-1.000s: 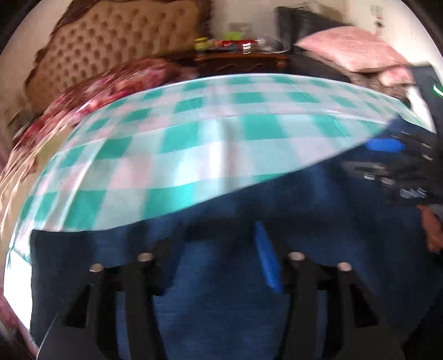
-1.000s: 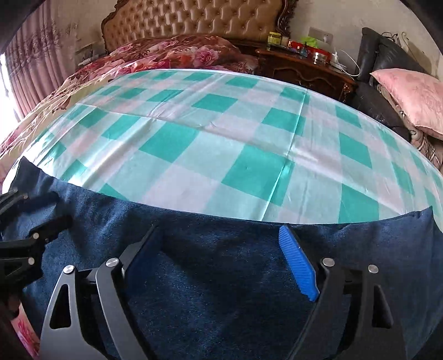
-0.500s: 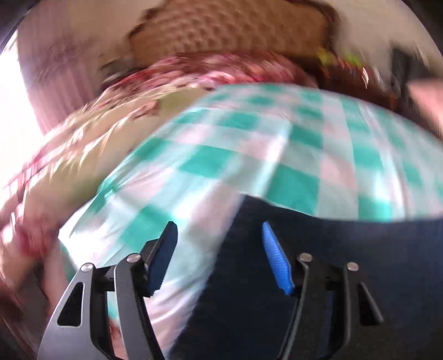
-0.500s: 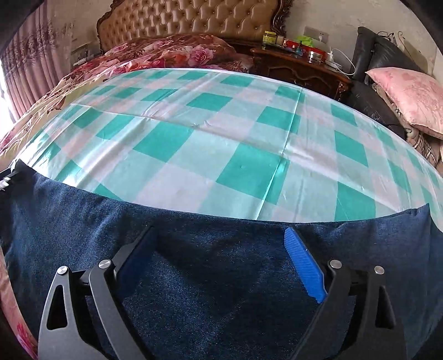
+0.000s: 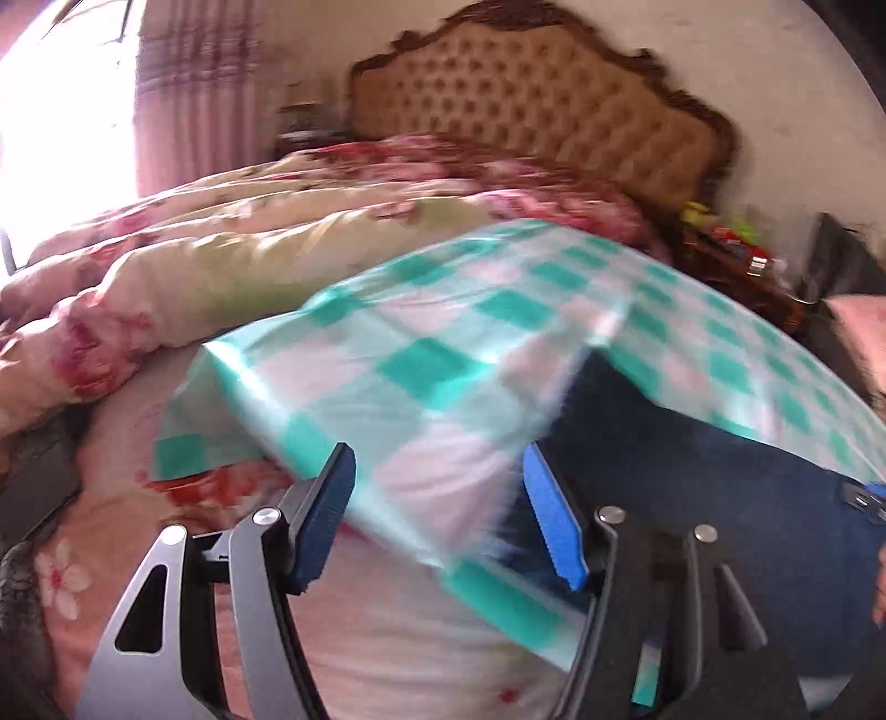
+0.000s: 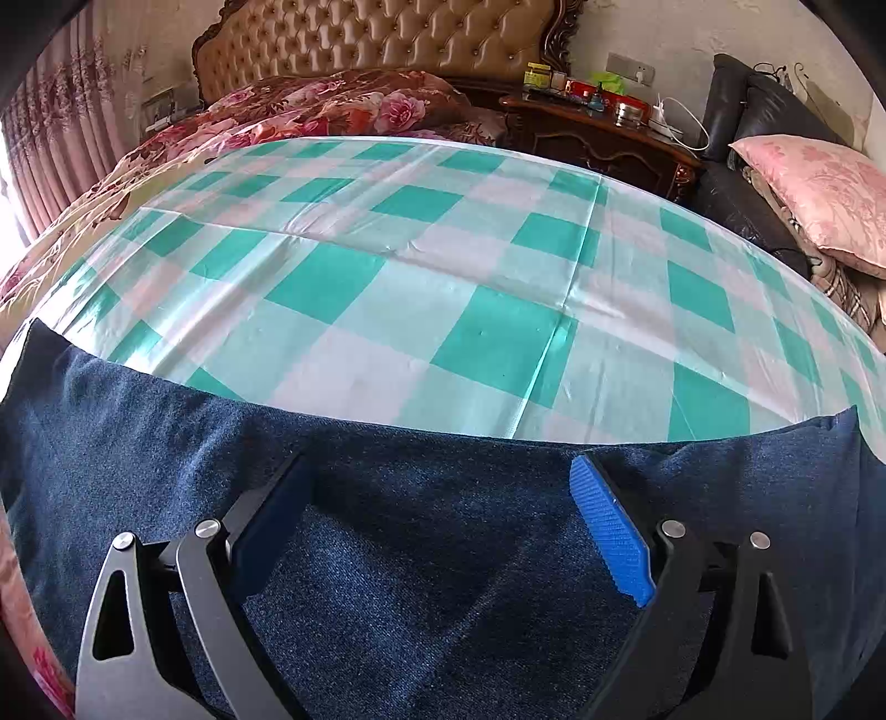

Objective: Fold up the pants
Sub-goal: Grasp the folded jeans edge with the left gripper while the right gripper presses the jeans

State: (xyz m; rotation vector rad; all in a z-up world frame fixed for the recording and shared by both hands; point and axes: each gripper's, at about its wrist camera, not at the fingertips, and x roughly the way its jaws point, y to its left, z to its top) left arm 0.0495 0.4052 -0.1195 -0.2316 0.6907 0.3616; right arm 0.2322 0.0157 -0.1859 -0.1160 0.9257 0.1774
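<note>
The dark blue denim pants (image 6: 443,543) lie flat along the near edge of a green-and-white checked sheet (image 6: 443,288) on the bed. My right gripper (image 6: 443,509) is open and hovers low over the middle of the pants, holding nothing. In the left wrist view the pants (image 5: 720,487) lie to the right, their left end just past my right fingertip. My left gripper (image 5: 437,498) is open and empty over the sheet's left corner (image 5: 387,387), beside the end of the pants. The left view is blurred.
A floral quilt (image 5: 194,266) is piled at the left of the bed, in front of the tufted headboard (image 6: 376,44). A dark nightstand (image 6: 598,133) with jars stands behind. A pink pillow (image 6: 814,188) lies on a black sofa at right. Bright window at far left.
My left gripper has swung left, from above the pants to the sheet's left corner beyond their end. My right gripper has stayed open over the pants, hardly moving.
</note>
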